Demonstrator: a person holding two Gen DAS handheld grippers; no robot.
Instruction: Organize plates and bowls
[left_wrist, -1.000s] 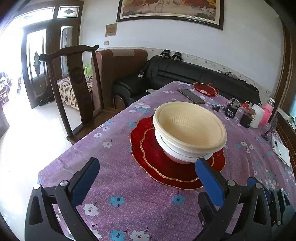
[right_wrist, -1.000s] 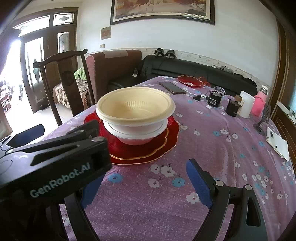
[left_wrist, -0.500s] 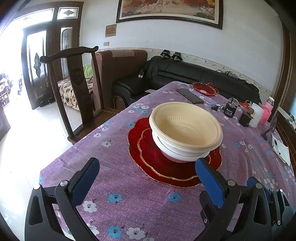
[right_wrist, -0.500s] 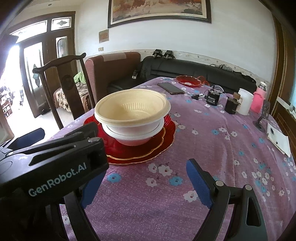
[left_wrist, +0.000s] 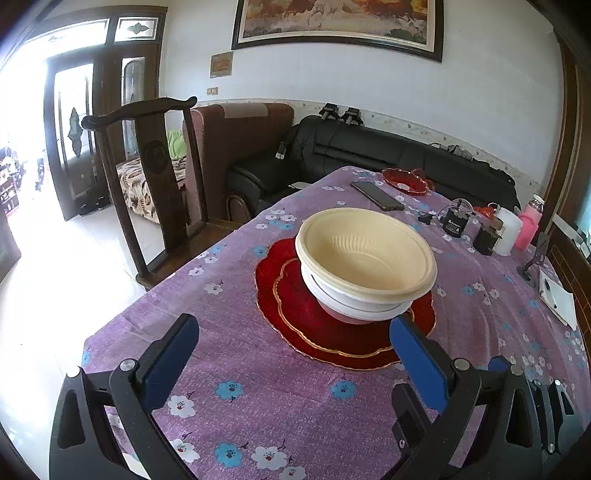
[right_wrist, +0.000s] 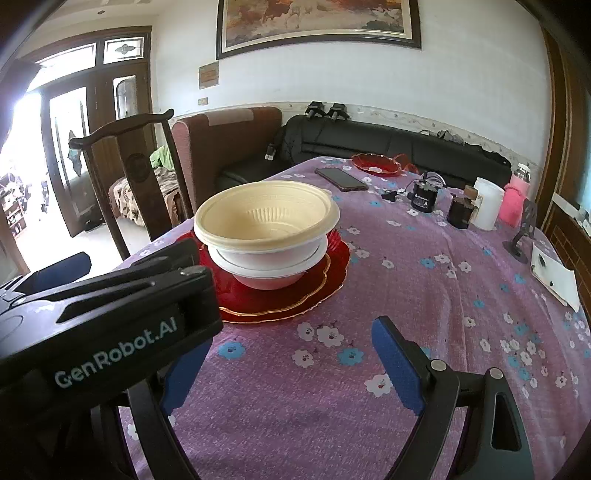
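A cream bowl (left_wrist: 364, 254) sits nested in a white bowl (left_wrist: 354, 304), and both stand on stacked red plates (left_wrist: 295, 306) with gold rims on the purple flowered tablecloth. The same stack shows in the right wrist view: cream bowl (right_wrist: 264, 219), white bowl (right_wrist: 266, 267), red plates (right_wrist: 317, 288). My left gripper (left_wrist: 295, 354) is open and empty, just short of the plates. My right gripper (right_wrist: 291, 363) is open and empty, to the right of the left one, whose body (right_wrist: 110, 321) fills its lower left.
A small red dish (left_wrist: 404, 181), a phone (left_wrist: 376, 195), black jars (left_wrist: 456, 223), a white cup (left_wrist: 509, 236) and a pink bottle (left_wrist: 530, 225) stand at the table's far end. A notepad (left_wrist: 557, 301) lies at right. A wooden chair (left_wrist: 147, 177) stands at left.
Both grippers have drawn back and risen slightly from the stack, which looks a little farther away. Both stay open and the bowls and plates have not moved.
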